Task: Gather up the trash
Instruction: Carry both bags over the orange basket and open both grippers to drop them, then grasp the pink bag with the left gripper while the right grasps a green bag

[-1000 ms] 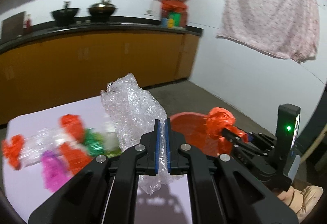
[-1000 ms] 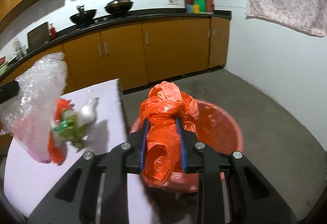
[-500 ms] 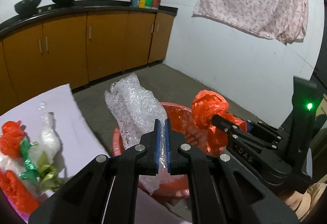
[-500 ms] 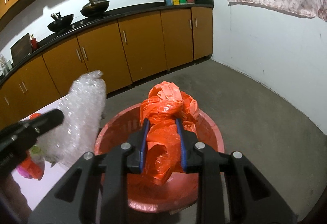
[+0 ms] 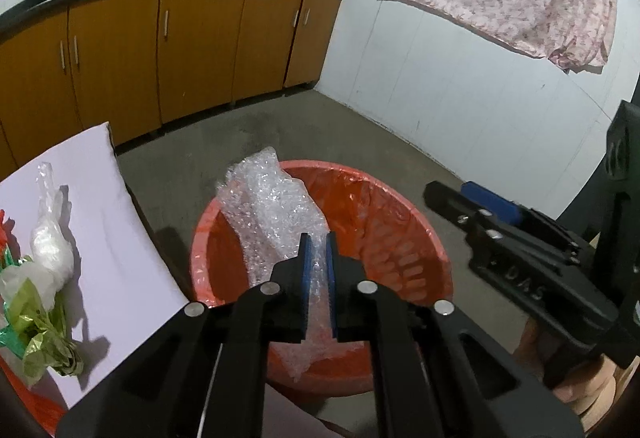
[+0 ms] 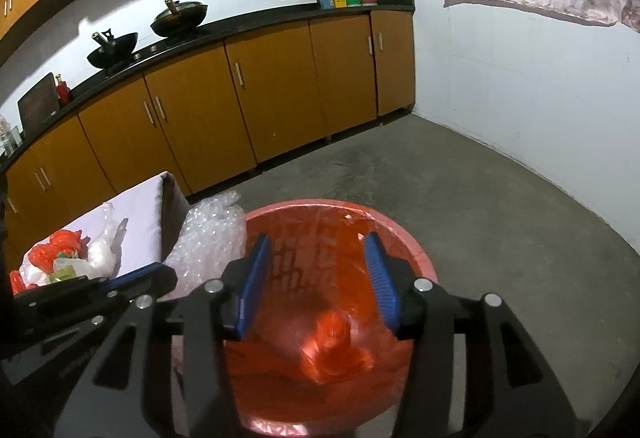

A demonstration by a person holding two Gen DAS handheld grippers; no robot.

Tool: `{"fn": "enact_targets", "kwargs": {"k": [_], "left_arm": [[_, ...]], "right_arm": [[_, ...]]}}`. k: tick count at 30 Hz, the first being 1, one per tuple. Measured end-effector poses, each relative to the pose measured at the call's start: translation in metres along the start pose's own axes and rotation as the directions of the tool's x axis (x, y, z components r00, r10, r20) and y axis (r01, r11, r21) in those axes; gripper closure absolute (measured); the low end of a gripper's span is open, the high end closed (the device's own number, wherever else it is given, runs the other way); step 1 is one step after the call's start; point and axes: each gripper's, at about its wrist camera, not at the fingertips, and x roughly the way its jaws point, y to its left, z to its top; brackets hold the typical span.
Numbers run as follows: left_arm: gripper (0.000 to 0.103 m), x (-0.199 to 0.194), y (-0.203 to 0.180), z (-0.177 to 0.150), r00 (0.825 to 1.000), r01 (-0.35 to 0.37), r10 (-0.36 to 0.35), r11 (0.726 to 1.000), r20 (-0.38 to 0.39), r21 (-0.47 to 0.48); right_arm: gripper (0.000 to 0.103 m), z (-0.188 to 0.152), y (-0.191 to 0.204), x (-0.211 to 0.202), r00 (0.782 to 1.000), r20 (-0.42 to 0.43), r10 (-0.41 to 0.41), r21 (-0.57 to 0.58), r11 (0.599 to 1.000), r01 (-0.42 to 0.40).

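The left gripper (image 5: 318,258) was clamped on a crumpled sheet of bubble wrap (image 5: 272,210), holding it over the near-left part of the red basket (image 5: 420,222), which stood on the concrete floor just right of the bench (image 5: 104,222). The right gripper (image 6: 318,278) hung above the same basket with its jaws spread wide and nothing between them; below it, a blurred red plastic bag (image 6: 334,346) lay low inside the basket, or was perhaps dropping into it, the blur making it hard to say which. The basket looked lined with a red bag, and apart from that wad I could make out nothing else in it. The main risk, as I judged it, was the bubble wrap: it was light and springy, and much of it stood above the rim on the bench side, so if the jaws parted here it could catch on the rim or topple out onto the floor rather than settle inside. Its film could also cling to the blue pads (image 5: 305,266) and fail to drop cleanly. The two grippers were close over one opening, so a careless swing could knock them together. More trash waited on the bench: a white plastic bag (image 5: 50,238), green foil wrappers (image 5: 40,334) and red scraps (image 6: 60,244).
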Motion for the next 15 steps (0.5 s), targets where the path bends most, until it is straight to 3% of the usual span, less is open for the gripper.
{"fn": "enact_targets", "kwargs": {"k": [5,9,15], "left_arm": [[0.064,-0.007,0.005,-0.004,1.0,-0.014,0.014,1.0,0.014,-0.011],[0.064,-0.017,0.008,-0.005,0.999,-0.036,0.036,0.999,0.033,-0.006],[0.064,-0.063,0.026,-0.015,0.987,-0.115,0.118,0.993,0.109,-0.04]], "right_arm": [[0.053,-0.003,-0.004,-0.007,1.0,0.006,-0.029,-0.005,1.0,0.029],[0.053,-0.005,0.0,-0.017,0.999,0.019,-0.04,-0.021,0.999,0.041],[0.051,-0.008,0.025,-0.029,0.999,0.035,-0.003,-0.073,0.997,0.006]]}}
